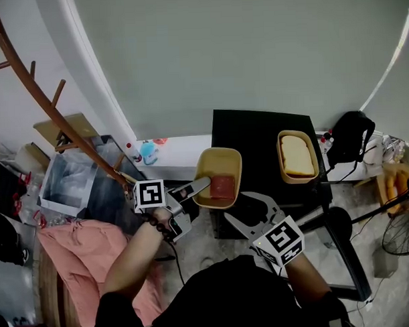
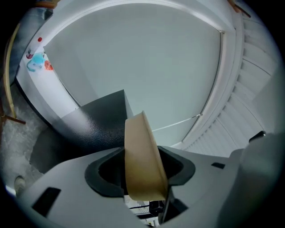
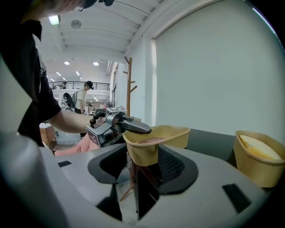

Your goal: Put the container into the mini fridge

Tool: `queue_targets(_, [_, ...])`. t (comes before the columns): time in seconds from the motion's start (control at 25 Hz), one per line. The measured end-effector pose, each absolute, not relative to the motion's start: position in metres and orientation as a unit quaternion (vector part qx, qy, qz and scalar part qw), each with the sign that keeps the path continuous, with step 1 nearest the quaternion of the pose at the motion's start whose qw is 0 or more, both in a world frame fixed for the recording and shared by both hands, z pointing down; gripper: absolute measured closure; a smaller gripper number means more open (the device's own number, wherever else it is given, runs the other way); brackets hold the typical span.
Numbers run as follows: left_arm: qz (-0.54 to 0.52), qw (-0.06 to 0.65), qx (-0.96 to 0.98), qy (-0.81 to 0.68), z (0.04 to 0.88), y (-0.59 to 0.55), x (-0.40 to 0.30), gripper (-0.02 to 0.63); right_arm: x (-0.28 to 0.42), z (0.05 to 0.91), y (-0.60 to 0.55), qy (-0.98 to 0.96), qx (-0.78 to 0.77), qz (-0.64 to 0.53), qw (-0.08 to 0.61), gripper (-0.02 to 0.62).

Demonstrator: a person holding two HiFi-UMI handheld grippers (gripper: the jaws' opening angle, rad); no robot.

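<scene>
A tan container (image 1: 221,164) with a red slab (image 1: 223,187) inside rests at the front left corner of the black mini fridge top (image 1: 257,134), overhanging its edge. My left gripper (image 1: 204,186) is shut on the container's left rim; in the left gripper view the rim (image 2: 140,151) stands upright between the jaws of that gripper (image 2: 144,196). My right gripper (image 1: 234,205) is open at the container's front corner. In the right gripper view that corner (image 3: 144,149) sits between the jaws of the right gripper (image 3: 142,167), and I cannot see them pressing on it.
A second tan container (image 1: 297,156) with a yellow block stands on the fridge top's right side. A wooden coat rack (image 1: 48,108) and pink cloth (image 1: 67,258) are at the left. A black bag (image 1: 351,137) hangs right of the fridge. A person (image 3: 82,100) stands far behind.
</scene>
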State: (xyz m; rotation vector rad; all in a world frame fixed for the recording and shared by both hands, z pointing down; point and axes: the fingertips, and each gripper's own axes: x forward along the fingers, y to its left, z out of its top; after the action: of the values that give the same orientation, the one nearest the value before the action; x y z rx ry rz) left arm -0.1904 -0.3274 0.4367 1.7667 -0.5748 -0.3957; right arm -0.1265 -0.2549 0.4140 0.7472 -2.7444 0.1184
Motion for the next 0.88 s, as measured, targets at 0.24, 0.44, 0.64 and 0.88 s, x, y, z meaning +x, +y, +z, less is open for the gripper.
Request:
queue_targets(0.24, [-0.187,0.588,0.743,-0.261,0.434,-0.324,-0.194,0.398,-0.125,0.415,-0.252,-0.954,0.256,0.043,0.148,0.360])
queue_targets(0.44, [-0.211,0.582,0.729,-0.293,0.429,-0.316,-0.199,0.405,-0.124,0.410,-0.244,-0.961,0.242,0.051,0.126,0.360])
queue_targets(0.64, [-0.228,0.578,0.714,-0.322,0.429,-0.298,-0.199,0.405,-0.119,0.405,-0.231,-0.969,0.221,0.049,0.103,0.360])
queue_targets(0.88, [-0.249,0.562,0.706,-0.351,0.427,-0.269,-0.195,0.405,-0.110,0.407,-0.207,-0.976,0.185,0.046,0.102,0.360])
